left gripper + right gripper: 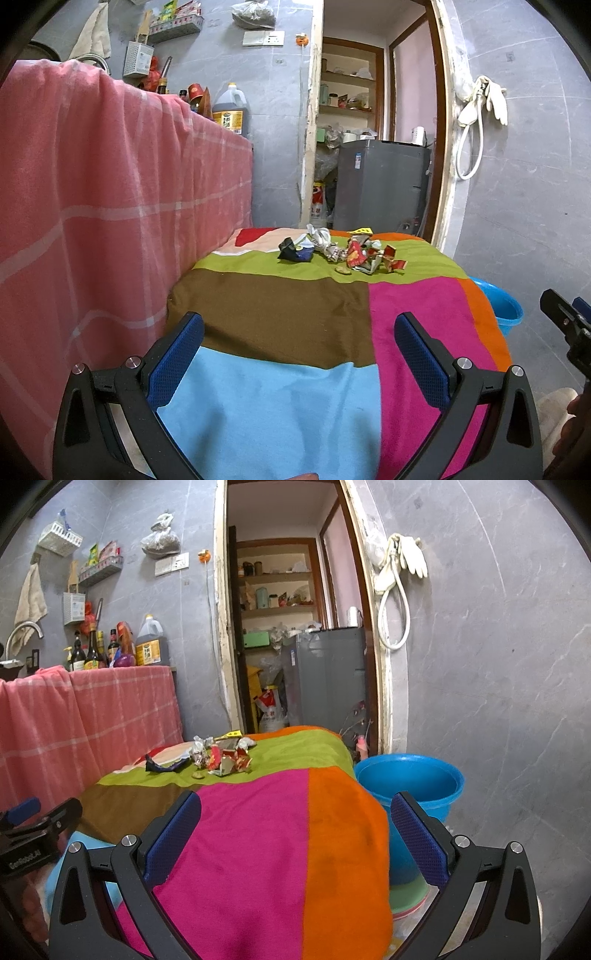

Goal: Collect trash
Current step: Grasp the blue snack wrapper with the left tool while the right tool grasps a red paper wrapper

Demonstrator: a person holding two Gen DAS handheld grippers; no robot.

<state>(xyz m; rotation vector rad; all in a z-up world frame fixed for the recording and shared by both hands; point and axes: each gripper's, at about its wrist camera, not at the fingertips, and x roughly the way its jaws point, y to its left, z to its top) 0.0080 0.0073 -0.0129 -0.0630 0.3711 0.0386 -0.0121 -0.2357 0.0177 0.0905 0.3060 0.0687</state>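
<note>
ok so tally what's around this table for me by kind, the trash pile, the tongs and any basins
Trash pile: 1, a heap of crumpled wrappers, pieces too tangled to count
Tongs: 2, left tongs and right tongs, both open
Blue basin: 1
Total: 4

Far ahead of the left claw (299, 354), the crumpled wrappers (343, 253) are too small to tell apart. The blue basin (502, 306), right of it, is mostly hidden behind the bench (417, 321).
</note>
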